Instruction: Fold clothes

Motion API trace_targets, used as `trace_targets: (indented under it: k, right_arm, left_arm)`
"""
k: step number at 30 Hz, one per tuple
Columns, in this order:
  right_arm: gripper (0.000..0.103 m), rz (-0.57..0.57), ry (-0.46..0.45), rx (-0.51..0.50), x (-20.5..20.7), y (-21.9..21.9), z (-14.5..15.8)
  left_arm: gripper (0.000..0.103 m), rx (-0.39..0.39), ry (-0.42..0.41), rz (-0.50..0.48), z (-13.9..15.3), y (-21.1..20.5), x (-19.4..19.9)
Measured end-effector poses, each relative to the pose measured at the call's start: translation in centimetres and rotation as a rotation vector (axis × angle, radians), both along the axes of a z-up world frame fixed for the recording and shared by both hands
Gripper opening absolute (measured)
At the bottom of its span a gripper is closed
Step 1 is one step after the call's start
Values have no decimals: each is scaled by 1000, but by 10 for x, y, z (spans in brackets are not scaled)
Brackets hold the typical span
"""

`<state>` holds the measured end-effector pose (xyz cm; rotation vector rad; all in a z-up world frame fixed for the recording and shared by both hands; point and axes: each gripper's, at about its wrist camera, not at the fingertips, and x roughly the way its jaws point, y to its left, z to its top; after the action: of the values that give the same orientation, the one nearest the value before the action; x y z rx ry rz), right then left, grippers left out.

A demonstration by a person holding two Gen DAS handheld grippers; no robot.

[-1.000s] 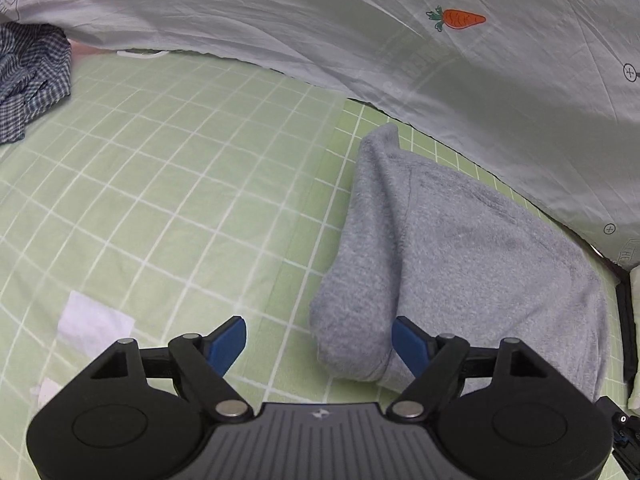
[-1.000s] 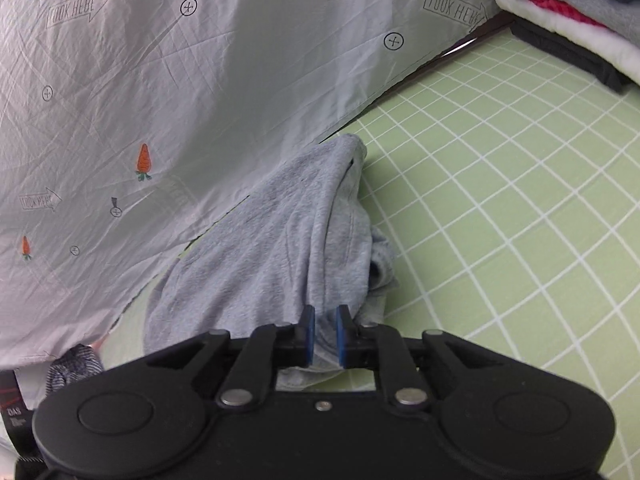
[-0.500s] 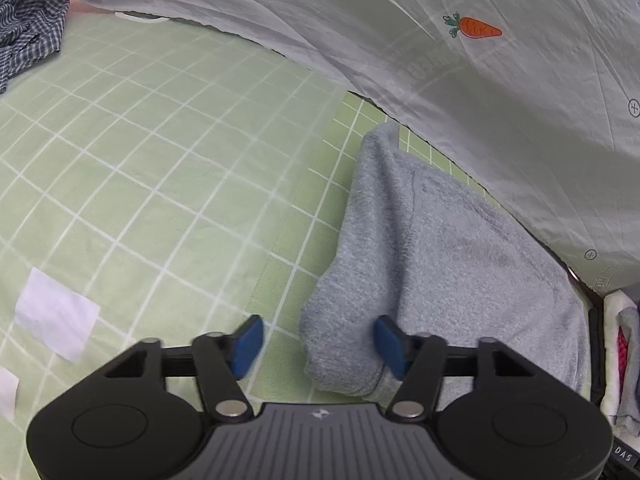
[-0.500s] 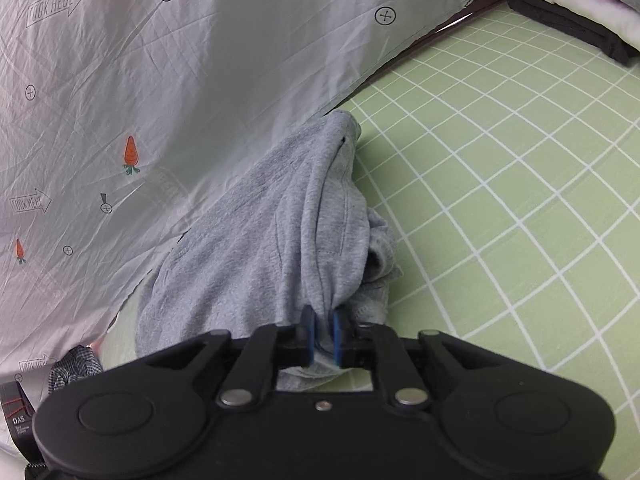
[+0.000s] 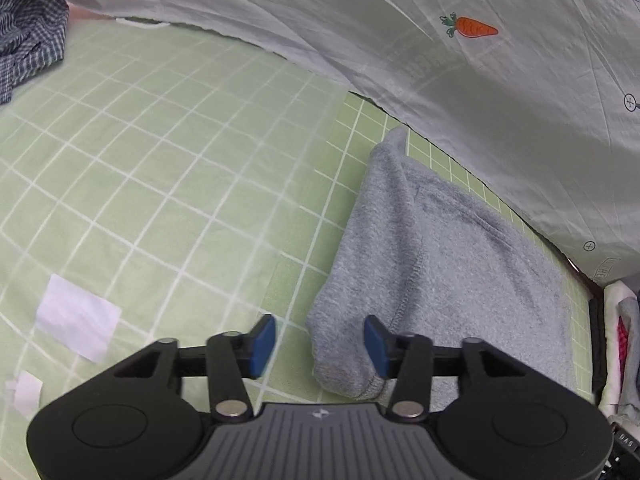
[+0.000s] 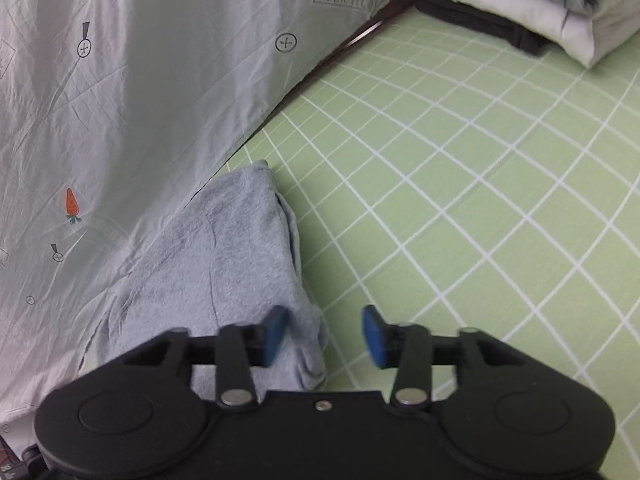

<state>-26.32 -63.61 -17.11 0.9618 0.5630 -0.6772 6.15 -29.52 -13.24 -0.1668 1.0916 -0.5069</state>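
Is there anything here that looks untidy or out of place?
Yes. A checked garment lies crumpled at the far left of the green grid mat, unlike the folded grey garment. Two white paper scraps lie loose on the mat.

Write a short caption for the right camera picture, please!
Right gripper open, its jaws just opened, above the near end of a folded grey garment on the green checked sheet.

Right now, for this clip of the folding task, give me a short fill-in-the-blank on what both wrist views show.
1. The folded garment lying on the green grid sheet is ____ in colour.
2. The printed sheet behind it carries an orange ____ motif.
3. The right gripper, whose fingers have just been opening, now stands ____ with no fabric pinched.
4. The crumpled cloth at far left of the left wrist view has a ____ pattern.

Missing: grey; carrot; open; checked
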Motion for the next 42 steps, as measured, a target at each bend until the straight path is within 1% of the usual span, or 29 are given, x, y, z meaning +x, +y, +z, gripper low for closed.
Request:
trace_targets:
  k: [1, 3, 4, 5, 6, 8, 10, 13, 15, 17, 19, 21, 23, 26, 27, 28, 29, 31, 32, 33, 34, 36, 37, 38, 39, 40, 41, 42]
  right_arm:
    - [85, 5, 11, -42, 2, -1, 5]
    - [86, 43, -2, -63, 10, -8, 10]
    - [90, 64, -12, -61, 16, -12, 10]
    - [93, 83, -23, -58, 21, -17, 10]
    - [99, 103, -33, -56, 27, -21, 10]
    - [99, 157, -46, -27, 45, -32, 4]
    - [99, 190, -39, 0, 61, -42, -2]
    - [99, 242, -29, 34, 84, -53, -13]
    - [99, 275, -20, 48, 96, -58, -19]
    - [99, 310, -14, 38, 106, -59, -22]
    - [99, 347, -10, 27, 114, -59, -21]
    - [99, 356, 26, -11, 121, -58, -18]
    - [99, 330, 51, -111, 124, -58, -5]
    - [99, 256, 47, -243, 128, -70, 16]
    - [97, 251, 52, -288, 133, -74, 23]
    - [91, 249, 58, -333, 139, -79, 29]
    - [86, 274, 56, -363, 146, -84, 34]
    - [64, 355, 50, -363, 165, -92, 36]
    - [61, 400, 50, -352, 176, -96, 36]
    - [56, 443, 78, -339, 188, -95, 32]
    - [56, 487, 107, -326, 199, -95, 28]
    - [56, 574, 167, -299, 222, -94, 19]
    - [56, 578, 201, -290, 227, -93, 14]
    - [54, 579, 236, -282, 232, -92, 8]
    - [32, 583, 239, -259, 233, -92, 4]
    - [9, 573, 218, -235, 230, -93, 2]
    - [9, 549, 186, -227, 225, -94, 4]
    - [8, 523, 153, -219, 219, -95, 6]
  left_arm:
    - [92, 12, -28, -16, 4, -1, 2]
    - [93, 41, -83, -67, 10, -7, 6]
    - [93, 63, -101, -108, 11, -14, 9]
    - [95, 85, -115, -153, 10, -22, 12]
    - [98, 99, -121, -197, 8, -29, 16]
    - [98, 100, -100, -269, 1, -42, 25]
    - [98, 79, -65, -313, -8, -53, 34]
    - [99, 40, 10, -349, -22, -70, 49]
    - [98, 24, 39, -373, -29, -80, 56]
    - [100, 7, 37, -396, -31, -88, 59]
    - [101, 5, 28, -416, -30, -96, 62]
    - [101, 14, 10, -418, -26, -100, 65]
    - [101, 19, -14, -406, -21, -101, 70]
    - [101, -16, -45, -316, -4, -94, 90]
    - [101, -25, -57, -283, 1, -92, 99]
    - [101, -32, -71, -252, 5, -91, 107]
    - [100, -36, -84, -232, 8, -91, 114]
    - [99, -43, -112, -221, 14, -97, 129]
    - [95, -50, -114, -231, 15, -104, 136]
    - [92, -56, -111, -244, 15, -111, 142]
    - [90, -62, -108, -257, 14, -118, 148]
    - [80, -63, -79, -276, 8, -133, 156]
    - [77, -64, -67, -283, 5, -139, 158]
    - [63, -66, -60, -289, 2, -143, 159]
    - [35, -62, -53, -290, -1, -147, 159]
    - [13, -54, -56, -282, -1, -148, 159]
    - [2, -49, -66, -270, -1, -148, 158]
    - [3, -73, -77, -253, 3, -143, 157]
